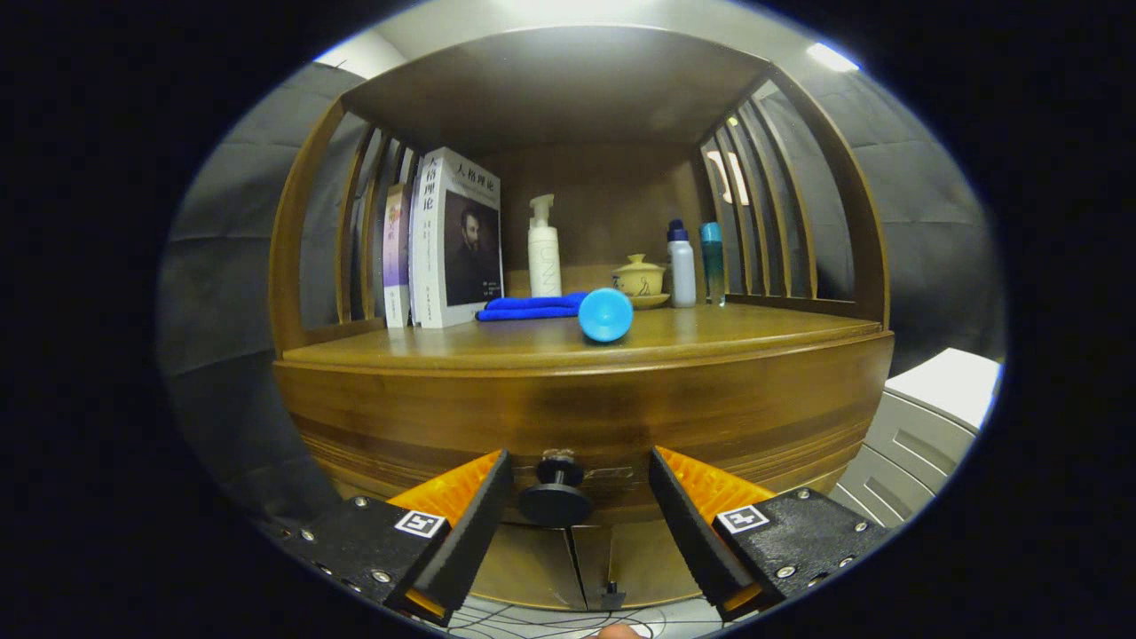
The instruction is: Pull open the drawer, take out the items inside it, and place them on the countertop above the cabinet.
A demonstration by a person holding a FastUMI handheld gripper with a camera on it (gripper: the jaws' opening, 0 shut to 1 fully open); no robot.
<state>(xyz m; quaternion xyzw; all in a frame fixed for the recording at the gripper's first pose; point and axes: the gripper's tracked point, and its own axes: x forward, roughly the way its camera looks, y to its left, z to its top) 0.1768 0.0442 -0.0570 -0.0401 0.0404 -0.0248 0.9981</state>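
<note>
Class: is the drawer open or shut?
Shut: the drawer front sits flush under the countertop; the open fingers straddle its knob.

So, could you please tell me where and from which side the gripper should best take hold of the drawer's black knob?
Grip the drawer knob by its narrow stem behind the round cap, coming straight in from the front. The open gripper already has a finger on each side of the knob, neither touching it. The wider cap should probably keep the fingers from slipping off as the drawer front is pulled.

The round black drawer knob (556, 497) is being flanked by the gripper's (579, 484) parted fingers — untouched — below the wooden countertop (710, 333), where a blue ball (605, 314) is lying.
</note>
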